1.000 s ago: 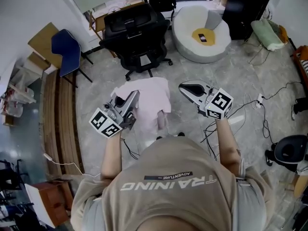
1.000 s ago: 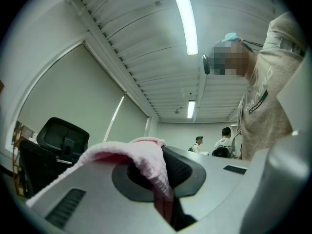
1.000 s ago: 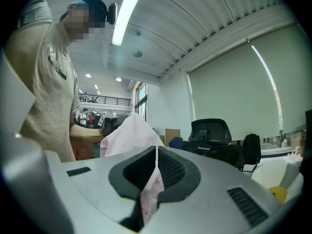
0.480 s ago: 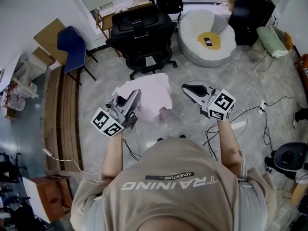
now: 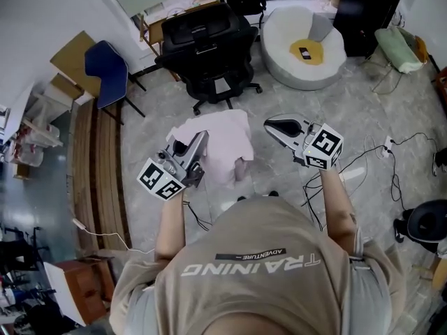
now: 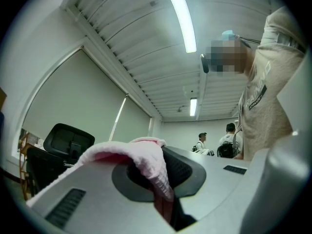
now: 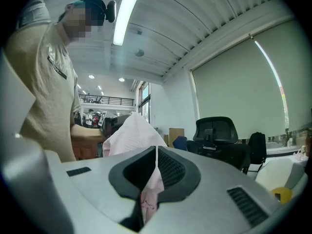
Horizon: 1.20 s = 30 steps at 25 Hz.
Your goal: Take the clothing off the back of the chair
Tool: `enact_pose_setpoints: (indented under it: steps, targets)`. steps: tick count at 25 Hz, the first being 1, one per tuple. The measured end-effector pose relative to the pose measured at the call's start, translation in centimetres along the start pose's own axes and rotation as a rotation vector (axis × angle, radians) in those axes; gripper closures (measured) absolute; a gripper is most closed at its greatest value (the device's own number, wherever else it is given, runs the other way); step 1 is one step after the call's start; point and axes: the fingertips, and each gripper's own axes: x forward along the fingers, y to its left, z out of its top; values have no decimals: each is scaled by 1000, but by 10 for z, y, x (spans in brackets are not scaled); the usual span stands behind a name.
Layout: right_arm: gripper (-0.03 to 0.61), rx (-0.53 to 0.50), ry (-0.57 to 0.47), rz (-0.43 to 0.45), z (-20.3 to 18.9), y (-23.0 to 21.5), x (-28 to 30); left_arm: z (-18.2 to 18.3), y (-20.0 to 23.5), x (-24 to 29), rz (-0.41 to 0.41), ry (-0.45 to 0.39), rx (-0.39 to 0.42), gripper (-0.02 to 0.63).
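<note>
We note a blue chair (image 5: 105,72) near the left wall, with wooden boards (image 5: 98,166) lying on the floor below it. A white round beanbag (image 5: 293,72) sits at top right, a yellow cushion (image 5: 306,49) resting in it. A green pillow (image 5: 399,47) lies further right. Black cables (image 5: 377,166) trail over the grey floor. Overhead is a lit strip light (image 6: 180,16). Two people (image 6: 228,141) stand far off.

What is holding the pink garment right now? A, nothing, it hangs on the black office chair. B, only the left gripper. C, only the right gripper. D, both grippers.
D: the pink garment is pinched in the shut jaws of the left gripper and of the right gripper, as each gripper view shows.
</note>
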Motion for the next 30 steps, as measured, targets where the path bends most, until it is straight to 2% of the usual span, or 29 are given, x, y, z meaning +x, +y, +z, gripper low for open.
enact_pose_setpoints:
  steps: [20,30]
  targets:
    - [541,-1,-14,-49,-3,-9,-10,-6,8,9,-35,-15,-9,571]
    - [541,8,-12,-62,-6,-22,-10,-4,19,12,-25,-17,0,571]
